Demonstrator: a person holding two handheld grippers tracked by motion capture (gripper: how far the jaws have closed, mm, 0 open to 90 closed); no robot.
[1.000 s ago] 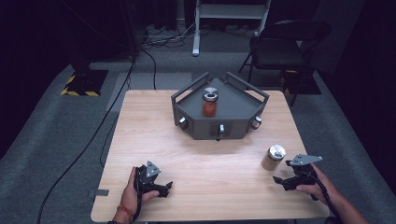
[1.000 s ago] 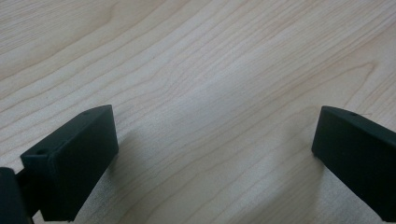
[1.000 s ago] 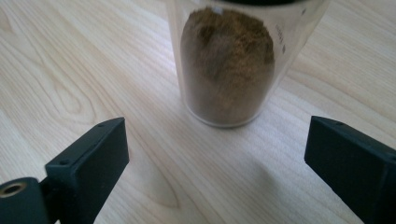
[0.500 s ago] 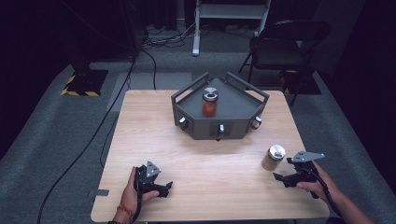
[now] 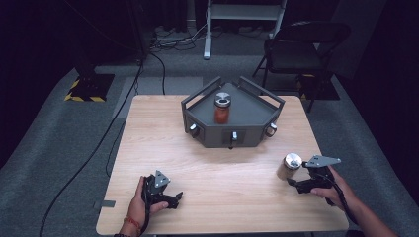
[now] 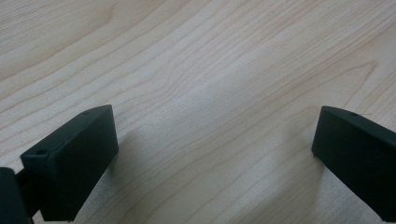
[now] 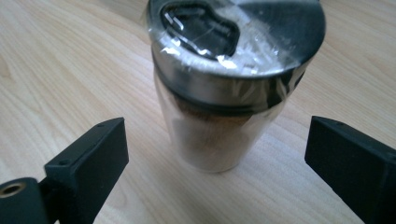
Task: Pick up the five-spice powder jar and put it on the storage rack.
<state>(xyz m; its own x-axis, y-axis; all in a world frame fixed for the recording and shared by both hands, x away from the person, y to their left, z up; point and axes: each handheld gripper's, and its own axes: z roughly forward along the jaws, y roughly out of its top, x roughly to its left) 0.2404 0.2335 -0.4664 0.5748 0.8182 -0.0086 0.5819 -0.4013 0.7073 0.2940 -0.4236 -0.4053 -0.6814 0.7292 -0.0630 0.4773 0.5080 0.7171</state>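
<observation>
- Wooden table [image 5: 222, 168] carries a steel-capped spice jar [image 5: 289, 167] near its right edge, upright and free.
- Right gripper [image 7: 217, 154] is spread wide, jaws flanking the jar without touching, apparently lined up to grasp it.
- Left gripper [image 5: 173, 197] rests open and empty, well apart.

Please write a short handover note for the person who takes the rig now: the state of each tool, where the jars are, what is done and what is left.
Right tool: open, jaws on either side of the spice jar with the tan powder, not touching it.
Left tool: open, holding nothing, low over the bare wooden table near the front left.
The tan spice jar stands upright on the table, front right, with its steel lid on.
A second jar with red contents stands in the dark grey tray at the far middle of the table.
Done: the red jar is in the tray.
Left, most likely: shut on the tan jar and carry it to the tray.
</observation>
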